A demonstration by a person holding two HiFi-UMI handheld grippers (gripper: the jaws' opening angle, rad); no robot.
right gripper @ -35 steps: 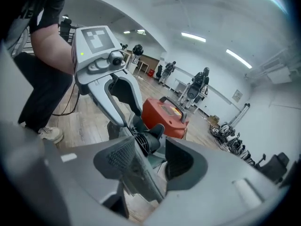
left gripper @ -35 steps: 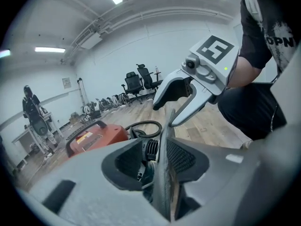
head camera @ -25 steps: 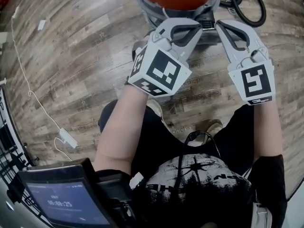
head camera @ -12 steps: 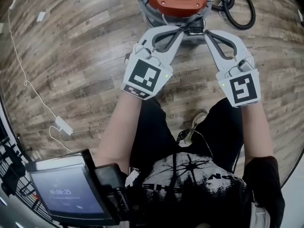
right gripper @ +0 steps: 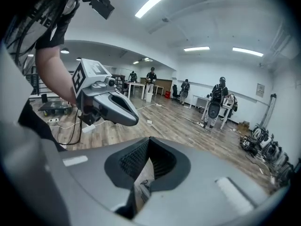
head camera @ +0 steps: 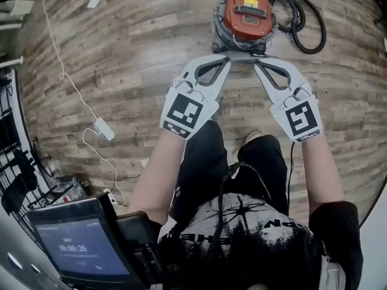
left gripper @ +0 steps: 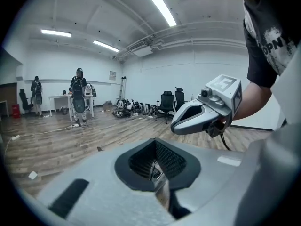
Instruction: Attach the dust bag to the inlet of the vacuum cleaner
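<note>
Room: a wide hall with a wood-plank floor [head camera: 121, 53] is shown. Strip lights, office chairs [left gripper: 166, 102] and people at tables [right gripper: 217, 100] are seen well apart in the gripper views.
Vacuum cleaner [head camera: 245, 14]: the grey canister with its orange lid is stood on the floor at the top of the head view. A black hose [head camera: 307, 23] is coiled just beside it.
Change: compared with a second ago, the canister is shown smaller and farther off. Both grippers are now lifted away from it, and more of the floor is taken in.
Left gripper [head camera: 226, 58]: the jaws are closed together and nothing is held between them.
Right gripper [head camera: 258, 61]: the jaws are likewise closed tight and nothing is gripped.
Dust bag: it is seen in no view and is carried by neither gripper. Whether it is seated inside the canister cannot be told, since the lid is on.
Meaning for the task: no work on the inlet is under way. The withdrawal with empty, closed jaws is judged to mark a finished or paused step.
</note>
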